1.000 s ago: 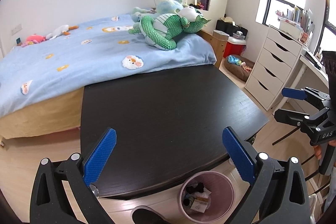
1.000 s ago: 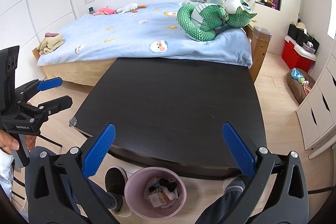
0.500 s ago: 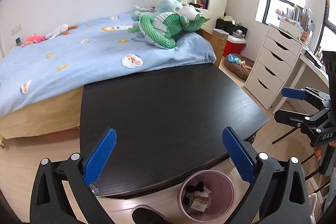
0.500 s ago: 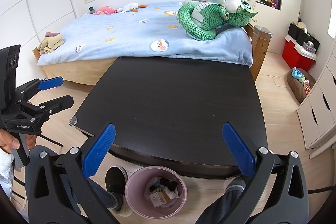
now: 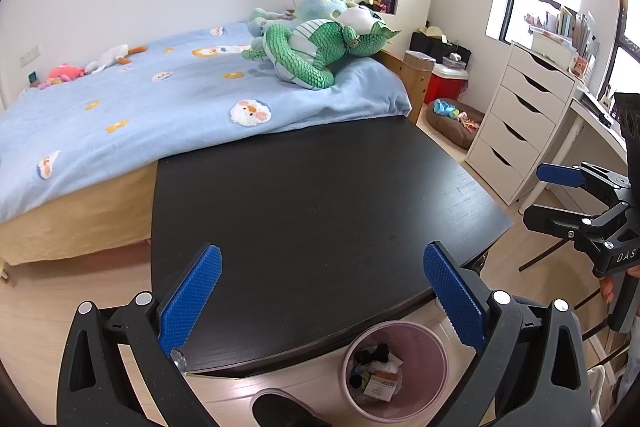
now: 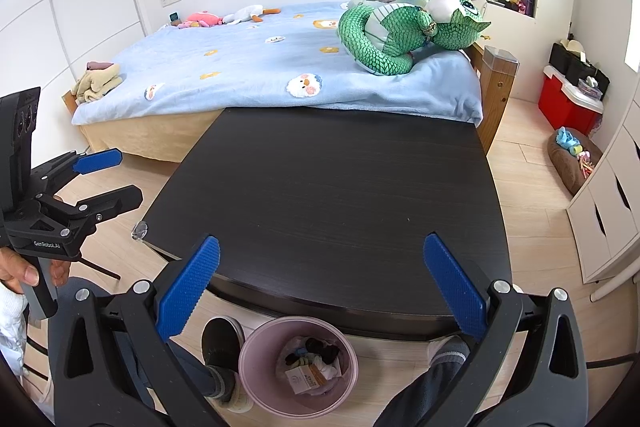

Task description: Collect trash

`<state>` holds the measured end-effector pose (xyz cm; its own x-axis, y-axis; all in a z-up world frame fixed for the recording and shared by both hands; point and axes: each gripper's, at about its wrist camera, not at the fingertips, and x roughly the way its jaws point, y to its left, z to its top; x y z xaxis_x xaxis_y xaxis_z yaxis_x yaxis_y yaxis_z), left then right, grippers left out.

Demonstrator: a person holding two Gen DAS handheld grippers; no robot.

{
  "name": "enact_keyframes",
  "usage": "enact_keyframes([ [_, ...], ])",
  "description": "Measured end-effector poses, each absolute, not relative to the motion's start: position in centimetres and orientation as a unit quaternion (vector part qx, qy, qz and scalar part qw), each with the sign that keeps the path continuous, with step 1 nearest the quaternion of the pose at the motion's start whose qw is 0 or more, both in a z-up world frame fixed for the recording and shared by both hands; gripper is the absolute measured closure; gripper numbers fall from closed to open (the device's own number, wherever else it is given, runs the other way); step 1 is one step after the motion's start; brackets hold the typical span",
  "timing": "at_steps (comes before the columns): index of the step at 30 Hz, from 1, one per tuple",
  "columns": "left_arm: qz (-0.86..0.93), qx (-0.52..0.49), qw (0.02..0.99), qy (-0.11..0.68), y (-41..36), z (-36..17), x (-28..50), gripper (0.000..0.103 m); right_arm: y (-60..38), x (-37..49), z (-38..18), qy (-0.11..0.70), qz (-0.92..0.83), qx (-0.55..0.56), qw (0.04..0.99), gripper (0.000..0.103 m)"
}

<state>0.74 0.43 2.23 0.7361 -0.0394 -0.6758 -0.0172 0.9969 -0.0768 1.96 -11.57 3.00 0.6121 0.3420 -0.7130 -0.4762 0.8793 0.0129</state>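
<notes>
A pink waste bin (image 5: pixel 394 371) stands on the floor just below the near edge of the black table (image 5: pixel 312 211); it holds several bits of trash, a small printed carton among them. It also shows in the right wrist view (image 6: pixel 298 363). My left gripper (image 5: pixel 320 291) is open and empty above the table's near edge. My right gripper (image 6: pixel 320 287) is open and empty too, over the same edge. Each gripper shows from the side in the other's view: the right one (image 5: pixel 560 195), the left one (image 6: pixel 108 179). No trash shows on the table top (image 6: pixel 332 195).
A bed with a blue blanket (image 5: pixel 160 99) and a green plush dragon (image 5: pixel 320 51) lies behind the table. White drawers (image 5: pixel 524 123) stand right, with a red box (image 5: pixel 444 83) and a brown pet bed (image 5: pixel 452 119). My feet (image 6: pixel 220 359) flank the bin.
</notes>
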Motion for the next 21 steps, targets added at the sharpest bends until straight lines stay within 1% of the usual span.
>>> enact_keyframes([
  [21, -0.009, -0.038, 0.929, 0.367, 0.41, 1.94, 0.83, 0.006, -11.58, 2.07, 3.16, 0.376, 0.229, -0.09, 0.893, 0.003],
])
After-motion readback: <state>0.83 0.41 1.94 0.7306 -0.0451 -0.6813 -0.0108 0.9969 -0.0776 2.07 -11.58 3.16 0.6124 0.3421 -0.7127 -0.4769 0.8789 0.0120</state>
